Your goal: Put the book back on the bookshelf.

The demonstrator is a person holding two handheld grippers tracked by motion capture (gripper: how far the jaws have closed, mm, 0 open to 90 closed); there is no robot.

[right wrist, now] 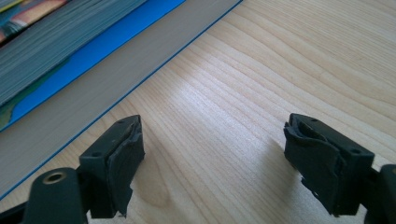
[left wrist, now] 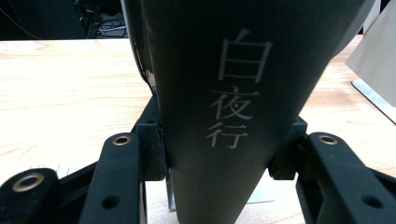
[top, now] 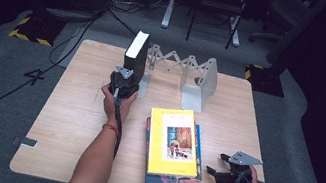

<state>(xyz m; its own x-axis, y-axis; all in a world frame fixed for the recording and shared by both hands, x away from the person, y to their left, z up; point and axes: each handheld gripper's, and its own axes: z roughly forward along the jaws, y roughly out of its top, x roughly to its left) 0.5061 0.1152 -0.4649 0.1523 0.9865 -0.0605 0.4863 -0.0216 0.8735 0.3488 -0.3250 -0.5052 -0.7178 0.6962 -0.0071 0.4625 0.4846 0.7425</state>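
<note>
1. I see my left gripper (top: 125, 81) clamped on the black book (top: 137, 52); in the left gripper view both jaws press on either side of its spine (left wrist: 224, 116), one on each cover.
2. Black book stands upright at the far-left part of the table (top: 77, 107), bottom edge down by the wood, spine facing me, pale page edge on top.
3. Spine carries pale printed characters running top to bottom, clear in the left gripper view.
4. Book sits just beside the left end of the grey bookend rack (top: 189, 76), touching or nearly touching its left plate; I can't tell which.
5. Rack is a zigzag folding stand with upright metal plates, at the far middle of the table.
6. My left hand (top: 115, 103) grips the tool from behind, forearm coming in from the bottom edge.
7. My right gripper (top: 219, 166) rests low at the near-right part of the table, jaws spread wide, nothing between them; right gripper view shows bare wood (right wrist: 243, 93) between the pads.
8. Right gripper points left toward the book stack (top: 173, 149), near it but apart.
9. Stack lies flat at near-centre: yellow book (top: 172, 141) on top, blue-edged ones under it; page edges show in the right gripper view (right wrist: 70, 42).
</note>
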